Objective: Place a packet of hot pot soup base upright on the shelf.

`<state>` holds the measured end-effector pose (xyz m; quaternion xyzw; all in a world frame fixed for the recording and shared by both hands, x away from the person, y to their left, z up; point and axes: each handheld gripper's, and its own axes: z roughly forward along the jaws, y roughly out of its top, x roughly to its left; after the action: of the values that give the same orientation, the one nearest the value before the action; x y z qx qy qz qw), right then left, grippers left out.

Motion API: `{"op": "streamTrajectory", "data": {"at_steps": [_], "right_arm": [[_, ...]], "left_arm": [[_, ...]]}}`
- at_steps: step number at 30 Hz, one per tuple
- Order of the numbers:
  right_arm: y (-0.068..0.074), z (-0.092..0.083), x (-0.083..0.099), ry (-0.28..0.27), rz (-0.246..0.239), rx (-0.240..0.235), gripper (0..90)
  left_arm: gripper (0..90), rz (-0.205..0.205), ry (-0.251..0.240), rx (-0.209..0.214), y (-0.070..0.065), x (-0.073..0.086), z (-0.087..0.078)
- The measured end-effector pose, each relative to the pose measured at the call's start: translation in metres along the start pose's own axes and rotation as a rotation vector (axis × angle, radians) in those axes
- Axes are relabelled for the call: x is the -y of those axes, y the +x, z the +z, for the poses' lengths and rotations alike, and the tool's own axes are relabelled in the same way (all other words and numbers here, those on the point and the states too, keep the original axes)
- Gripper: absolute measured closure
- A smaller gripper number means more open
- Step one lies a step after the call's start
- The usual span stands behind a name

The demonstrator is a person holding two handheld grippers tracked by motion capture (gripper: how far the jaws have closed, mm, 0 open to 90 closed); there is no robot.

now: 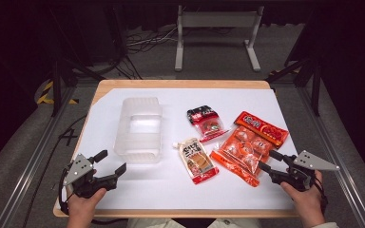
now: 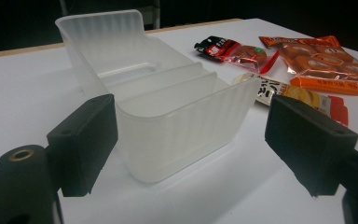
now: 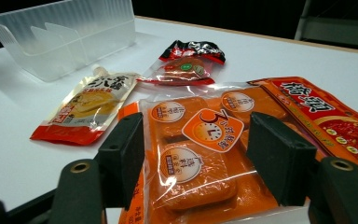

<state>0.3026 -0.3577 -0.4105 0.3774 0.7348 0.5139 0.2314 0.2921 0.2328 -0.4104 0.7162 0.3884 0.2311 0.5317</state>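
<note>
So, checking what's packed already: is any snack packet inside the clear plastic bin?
No, the clear plastic bin is empty; all three packets lie on the white sheet.

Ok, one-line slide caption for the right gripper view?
Right gripper, jaws open, poised over the orange snack pack, pouch and clear bin beyond.

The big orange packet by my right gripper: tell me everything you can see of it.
The big orange packet is a flat, glossy clear-fronted plastic bag holding several orange-wrapped blocks with round white labels and a clock emblem. It lies flat and askew on the white table cover, its far end next to the red-orange packet, overlap unclear. The right gripper is open at its near edge, jaws either side, not pressing.
</note>
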Motion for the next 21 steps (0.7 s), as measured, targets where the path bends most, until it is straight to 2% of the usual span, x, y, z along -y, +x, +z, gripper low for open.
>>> {"op": "streamTrajectory", "data": {"at_steps": [13, 14, 18, 21], "right_arm": [[-0.013, 0.000, -0.018, -0.024, 0.006, 0.031, 36.7], [-0.019, 0.002, -0.024, -0.024, 0.026, 0.032, 34.1], [-0.030, 0.006, -0.032, -0.015, 0.052, 0.043, 29.7], [-0.040, 0.009, -0.036, -0.010, 0.050, 0.066, 29.7]], "left_arm": [[17.8, -0.005, -0.001, -0.013, 0.004, 0.000, 0.000], [17.8, -0.004, 0.001, -0.012, 0.004, 0.000, 0.001], [17.7, 0.003, 0.004, -0.013, 0.003, 0.000, 0.001], [17.7, 0.001, 0.003, -0.014, 0.003, 0.000, 0.001]]}}
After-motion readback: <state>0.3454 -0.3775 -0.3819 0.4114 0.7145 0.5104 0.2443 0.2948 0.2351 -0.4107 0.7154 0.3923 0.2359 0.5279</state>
